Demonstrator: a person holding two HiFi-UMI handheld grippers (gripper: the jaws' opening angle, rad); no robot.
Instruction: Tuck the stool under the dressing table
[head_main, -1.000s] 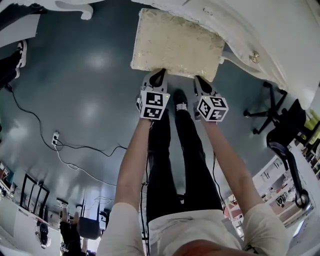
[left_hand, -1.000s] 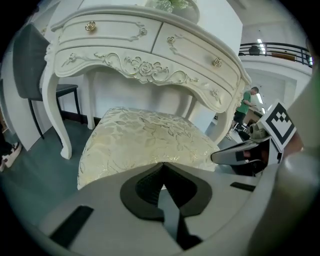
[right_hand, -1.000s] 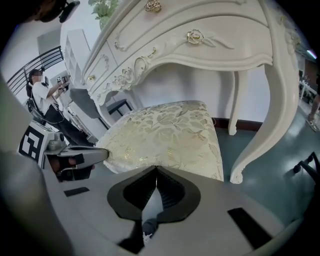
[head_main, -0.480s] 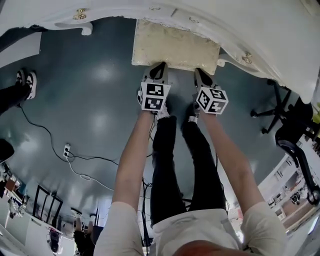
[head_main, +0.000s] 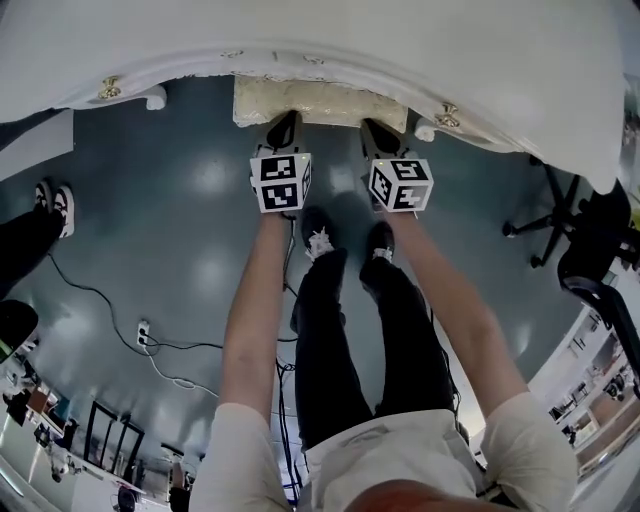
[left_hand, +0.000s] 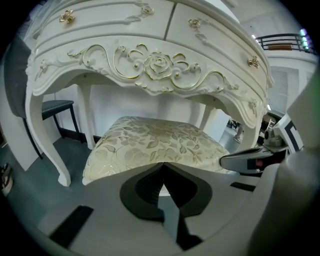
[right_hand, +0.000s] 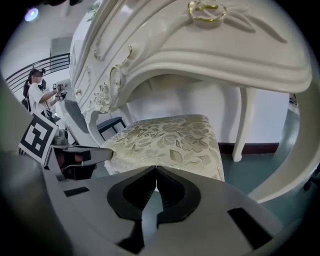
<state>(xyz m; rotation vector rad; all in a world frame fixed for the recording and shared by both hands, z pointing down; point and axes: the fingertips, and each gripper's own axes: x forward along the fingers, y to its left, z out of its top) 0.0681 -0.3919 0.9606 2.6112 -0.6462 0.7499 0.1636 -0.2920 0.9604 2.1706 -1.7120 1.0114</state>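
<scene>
Grey floor (head_main: 190, 210) — stool (head_main: 310, 100), power strip (head_main: 143, 333) (cabled) on it.

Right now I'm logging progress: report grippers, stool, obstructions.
Jaws shut, left gripper and right gripper, tips at near edge of stool. Most of it under dressing table. No obstruction seen.

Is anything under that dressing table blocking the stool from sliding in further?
Nothing visible does. The stool sits between the dressing table legs, and beyond it show only floor and the back wall.
</scene>
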